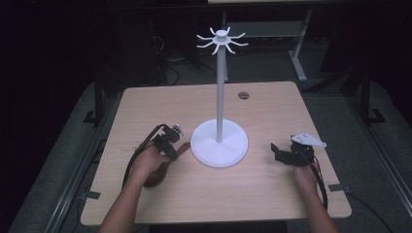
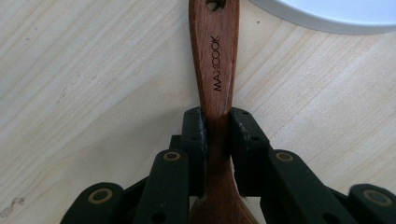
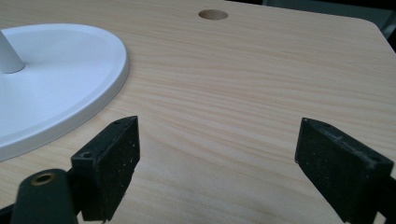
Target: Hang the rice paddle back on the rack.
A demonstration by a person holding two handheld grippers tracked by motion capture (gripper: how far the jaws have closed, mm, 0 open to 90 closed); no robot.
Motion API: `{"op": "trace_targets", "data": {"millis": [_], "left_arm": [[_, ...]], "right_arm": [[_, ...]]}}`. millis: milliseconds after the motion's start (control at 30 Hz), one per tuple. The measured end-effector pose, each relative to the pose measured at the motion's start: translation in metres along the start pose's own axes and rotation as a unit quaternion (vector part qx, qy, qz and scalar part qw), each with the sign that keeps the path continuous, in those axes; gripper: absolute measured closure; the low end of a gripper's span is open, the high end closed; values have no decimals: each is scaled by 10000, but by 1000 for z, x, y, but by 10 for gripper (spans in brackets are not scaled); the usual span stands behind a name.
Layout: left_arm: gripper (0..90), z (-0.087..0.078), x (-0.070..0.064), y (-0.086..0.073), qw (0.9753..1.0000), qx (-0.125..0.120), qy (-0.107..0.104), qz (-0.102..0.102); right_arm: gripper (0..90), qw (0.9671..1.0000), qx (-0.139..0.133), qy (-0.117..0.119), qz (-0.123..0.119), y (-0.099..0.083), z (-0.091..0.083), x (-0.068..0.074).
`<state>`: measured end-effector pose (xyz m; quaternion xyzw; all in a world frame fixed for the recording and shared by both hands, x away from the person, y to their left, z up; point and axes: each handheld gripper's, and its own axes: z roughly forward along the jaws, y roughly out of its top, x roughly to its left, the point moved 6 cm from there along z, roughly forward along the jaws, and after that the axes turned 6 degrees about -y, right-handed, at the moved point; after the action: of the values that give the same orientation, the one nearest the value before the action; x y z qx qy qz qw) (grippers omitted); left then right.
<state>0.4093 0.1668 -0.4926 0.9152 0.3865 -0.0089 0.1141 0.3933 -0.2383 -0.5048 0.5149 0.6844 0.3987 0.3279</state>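
Observation:
A brown wooden spoon (image 2: 215, 70) marked MAXCOOK lies on the table, its handle end with a hole pointing toward the white stand's base (image 2: 327, 14). My left gripper (image 2: 216, 126) is shut on the spoon's handle; in the high view the left gripper (image 1: 170, 145) sits left of the base with the spoon (image 1: 158, 174) under the hand. My right gripper (image 3: 217, 154) is open, jaws wide apart over bare wood, right of the base (image 3: 56, 79). In the high view the right gripper (image 1: 279, 153) rests right of the stand (image 1: 220, 97).
The white stand has a tall pole topped by a ring of hooks (image 1: 222, 40) and a round base (image 1: 219, 143) mid-table. A cable hole (image 1: 243, 95) sits at the far side of the wooden table (image 1: 262, 189). Dark floor and table legs lie beyond.

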Motion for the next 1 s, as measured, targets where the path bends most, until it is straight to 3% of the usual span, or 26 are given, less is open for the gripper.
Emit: {"op": "trace_targets", "data": {"millis": [400, 533, 667, 733, 767, 800, 900, 967, 1000], "left_arm": [[765, -2, 4, -5, 9996, -277, -105, 1], [765, -9, 6, -9, 9969, -711, -338, -97], [766, -18, 9, -13, 9945, -936, -469, 22], [766, -22, 9, -15, 9919, -1124, -587, 23], [766, -22, 9, -15, 9919, -1124, -587, 23], [766, -26, 8, -18, 9867, -1444, -751, 38], [766, -30, 8, -22, 9803, -1757, -899, 24], [766, -35, 11, -26, 9786, -1830, -921, 203], [766, -36, 11, -26, 9749, -2004, -955, 140]], "right_arm": [[135, 10000, -2, 0, 10, 0, 0, 0], [135, 10000, -14, 2, 35, 0, 0, 0], [135, 10000, -18, 2, 24, 0, 0, 0], [134, 10000, -21, -1, 26, 0, 0, 0], [134, 10000, -21, -1, 26, 0, 0, 0], [135, 10000, -22, -1, 23, 0, 0, 0], [134, 10000, -33, -13, 17, 0, -1, 0], [134, 10000, -37, -16, 17, 0, -1, 0], [134, 10000, -39, -15, 14, 0, -1, 0]]}}
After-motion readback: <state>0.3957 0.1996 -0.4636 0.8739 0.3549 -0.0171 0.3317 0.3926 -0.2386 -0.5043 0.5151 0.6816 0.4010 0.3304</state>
